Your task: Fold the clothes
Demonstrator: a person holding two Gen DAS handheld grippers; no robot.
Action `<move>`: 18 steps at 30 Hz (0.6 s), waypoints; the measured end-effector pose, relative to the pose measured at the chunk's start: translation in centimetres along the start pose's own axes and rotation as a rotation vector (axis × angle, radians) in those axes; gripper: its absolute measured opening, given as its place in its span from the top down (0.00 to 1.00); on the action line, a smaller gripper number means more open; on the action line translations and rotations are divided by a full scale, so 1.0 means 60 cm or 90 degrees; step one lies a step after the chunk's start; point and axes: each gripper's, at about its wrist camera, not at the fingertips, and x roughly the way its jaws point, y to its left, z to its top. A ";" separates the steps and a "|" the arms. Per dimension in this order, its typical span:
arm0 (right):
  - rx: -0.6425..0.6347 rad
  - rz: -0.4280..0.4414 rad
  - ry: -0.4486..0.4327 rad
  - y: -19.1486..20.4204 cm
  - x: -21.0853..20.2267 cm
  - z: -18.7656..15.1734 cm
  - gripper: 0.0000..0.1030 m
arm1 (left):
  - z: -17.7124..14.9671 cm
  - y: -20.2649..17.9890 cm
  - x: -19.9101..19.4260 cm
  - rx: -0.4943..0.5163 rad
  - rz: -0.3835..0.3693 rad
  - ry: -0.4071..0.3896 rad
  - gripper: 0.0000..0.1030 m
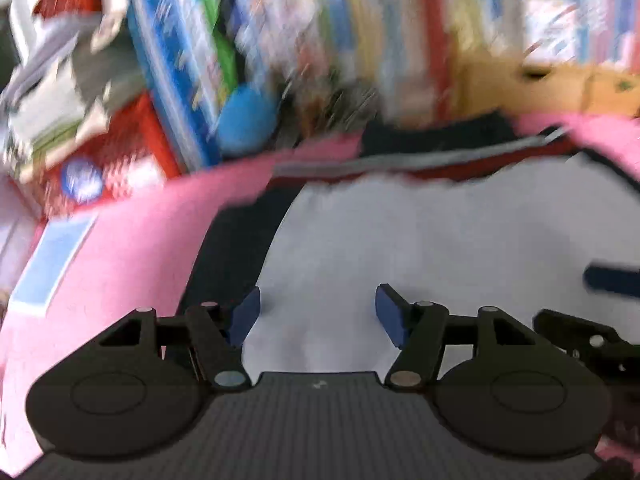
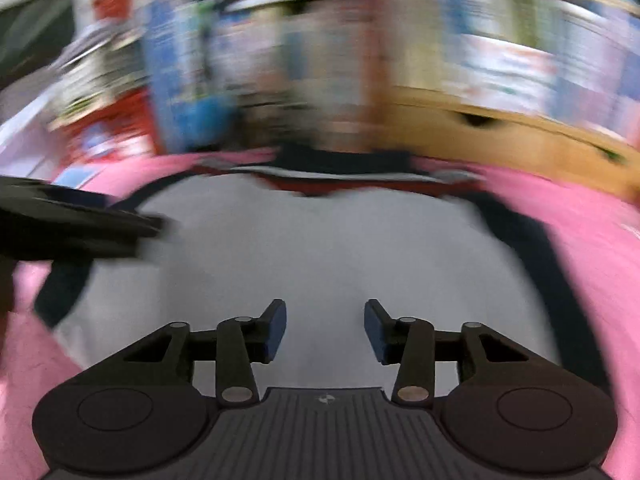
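Pink bedding (image 1: 120, 248) carries a white garment (image 1: 400, 232), seemingly flat, beneath both empty, parted grippers (image 1: 318, 318) (image 2: 325, 330).

Ahead toward twelve o'clock, blurred books and boxes (image 1: 304, 40) seemingly wall off the pink surface (image 1: 132, 232); the garment (image 1: 420, 240) lies flat, leaving passage above.

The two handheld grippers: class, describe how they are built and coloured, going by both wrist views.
The left gripper and right gripper look alike: matt black linkage arms on silver pivot pins, two round black discs either side of a ribbed dark grey centre plate bearing a small pale mark. The jaws carry dark blue pads. No cables, sleeves or hands show.
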 end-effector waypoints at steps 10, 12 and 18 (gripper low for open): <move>0.032 -0.138 0.015 -0.177 0.051 -0.021 0.65 | -0.015 0.065 -0.017 -0.021 0.015 0.014 0.27; 0.033 -0.175 0.020 -0.197 0.043 -0.003 0.62 | -0.003 0.066 -0.040 -0.028 0.007 -0.018 0.30; -0.008 -0.058 -0.033 -0.126 0.075 0.057 0.62 | 0.053 0.034 -0.005 0.011 -0.020 -0.073 0.31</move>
